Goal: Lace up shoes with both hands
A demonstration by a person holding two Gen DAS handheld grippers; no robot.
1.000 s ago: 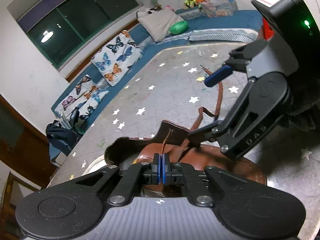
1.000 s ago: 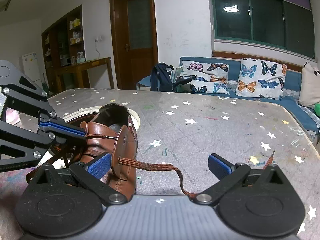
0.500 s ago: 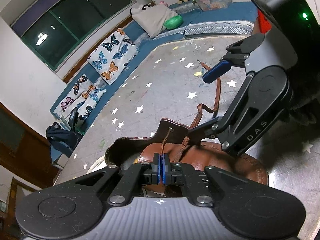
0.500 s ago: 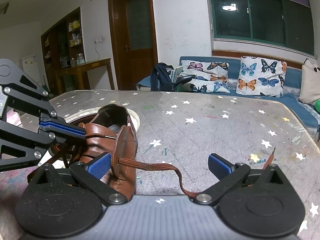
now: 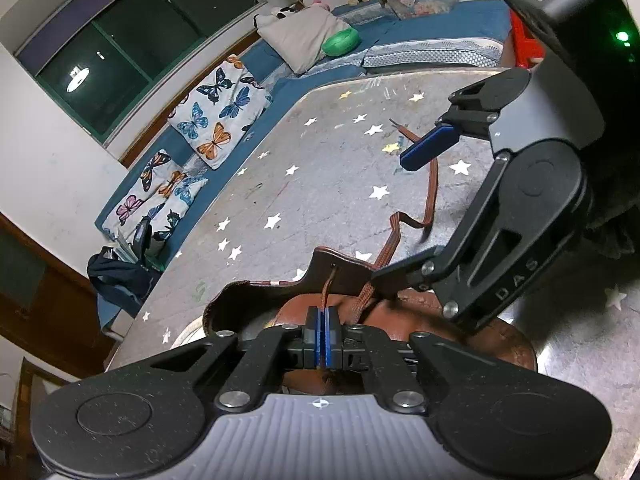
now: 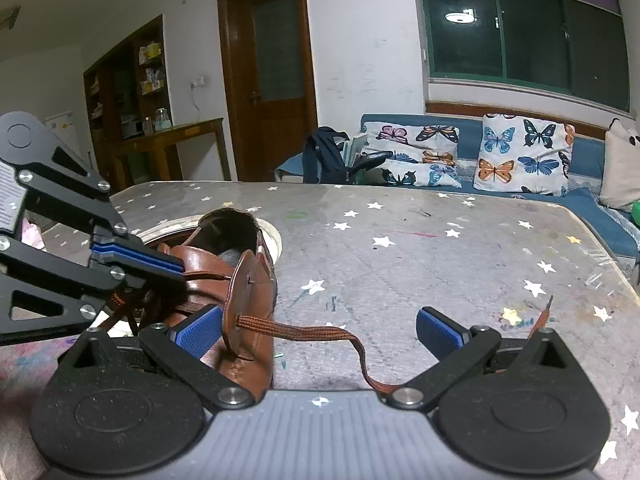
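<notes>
A brown leather shoe lies on the star-patterned table. My left gripper is shut on a thin end of the brown lace, which runs up to an eyelet in the shoe's flap. In the right wrist view the left gripper reaches in from the left over the shoe's tongue. My right gripper stands open just beside the shoe. The other lace end leaves the flap's eyelet, passes between the blue pads untouched and trails off right to its tip.
A white ring lies on the table under the shoe's heel. A blue sofa with butterfly cushions runs along the table's far and right edges. A dark bag sits on it, with a wooden door behind.
Almost nothing: the left wrist view has shifted a little. Both grippers keep the same jaws and the lace lies as before.
</notes>
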